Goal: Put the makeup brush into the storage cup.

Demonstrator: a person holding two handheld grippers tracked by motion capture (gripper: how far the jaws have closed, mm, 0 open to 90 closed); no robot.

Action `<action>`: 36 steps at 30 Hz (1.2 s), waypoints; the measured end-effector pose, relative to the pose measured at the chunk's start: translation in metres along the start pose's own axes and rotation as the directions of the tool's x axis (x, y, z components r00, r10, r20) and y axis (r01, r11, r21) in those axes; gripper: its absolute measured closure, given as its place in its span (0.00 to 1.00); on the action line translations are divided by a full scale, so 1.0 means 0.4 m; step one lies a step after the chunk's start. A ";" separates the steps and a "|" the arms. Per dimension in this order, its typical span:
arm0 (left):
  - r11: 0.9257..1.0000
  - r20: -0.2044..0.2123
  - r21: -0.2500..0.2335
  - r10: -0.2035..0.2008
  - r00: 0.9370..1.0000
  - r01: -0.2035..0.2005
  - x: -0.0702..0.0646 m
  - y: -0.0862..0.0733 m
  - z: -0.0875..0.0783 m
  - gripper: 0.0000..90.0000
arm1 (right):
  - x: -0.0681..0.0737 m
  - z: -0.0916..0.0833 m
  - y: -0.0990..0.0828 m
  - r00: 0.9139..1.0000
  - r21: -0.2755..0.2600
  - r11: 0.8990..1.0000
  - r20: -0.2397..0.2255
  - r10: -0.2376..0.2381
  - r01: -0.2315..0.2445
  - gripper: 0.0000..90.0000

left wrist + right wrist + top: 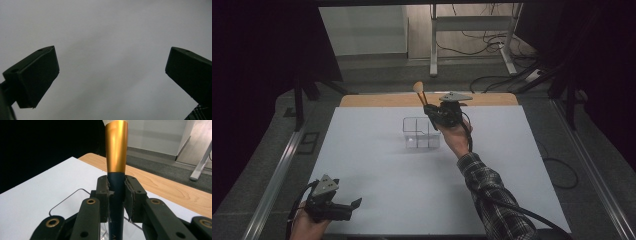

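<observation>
A: Item one, nearest the person: left gripper [343, 207], at the near left edge of the white table [377, 190]. Condition?

B: Jaws spread wide with nothing between them; the left gripper view looks past both black jaws onto bare white surface. Idle, well apart from the work.

A: Item two, mid-table: clear organiser [421, 133].

B: Transparent box, internal dividers making several compartments, standing upright on the white sheet. Its rounded rim [65, 200] lies just below the right gripper's jaws in the right gripper view.

A: Item three: right gripper [435, 114].

B: Clamped firmly on the dark handle of a makeup brush [116, 170], pads pressing either side (the padding looks worn at the edges). It hovers over the organiser's far right corner.

A: Brush particulars?

B: Dark lower handle, gold ferrule above it, pale bristle tuft [418, 87] uppermost, tilted a little toward the far left. Handle end points down toward the box.

A: Item four, farthest: the wooden strip [382, 100] at the table's back edge. Not involved. Handling note for the step?

B: In my judgement the brush goes handle-first into one compartment. Bring it upright, centre the handle tip over a single cell rather than a divider, lower until it bottoms out, then release. The light box may slide or tip if the handle catches a wall.
</observation>
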State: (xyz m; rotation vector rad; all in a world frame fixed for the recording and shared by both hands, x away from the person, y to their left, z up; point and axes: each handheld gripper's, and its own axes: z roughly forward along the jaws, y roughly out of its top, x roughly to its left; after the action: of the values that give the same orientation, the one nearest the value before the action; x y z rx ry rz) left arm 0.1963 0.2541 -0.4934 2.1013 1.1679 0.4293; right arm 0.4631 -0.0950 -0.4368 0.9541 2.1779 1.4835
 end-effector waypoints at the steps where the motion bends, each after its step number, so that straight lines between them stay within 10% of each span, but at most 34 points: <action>1: 1.000 0.000 0.000 0.000 1.000 0.000 0.000 0.000 0.000 0.00 | 0.000 0.001 -0.001 1.000 0.002 1.000 0.000 0.002 -0.002 0.83; 36: 1.000 0.003 0.002 0.001 1.000 -0.001 -0.001 0.000 0.001 0.00 | -0.010 0.016 -0.056 1.000 0.030 1.000 0.019 -0.002 0.001 0.83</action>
State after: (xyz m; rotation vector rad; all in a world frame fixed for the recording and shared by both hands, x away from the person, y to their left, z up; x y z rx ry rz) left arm 0.1962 0.2535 -0.4936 2.1041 1.1664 0.4255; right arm 0.4623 -0.0984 -0.4602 0.9726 2.1932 1.4386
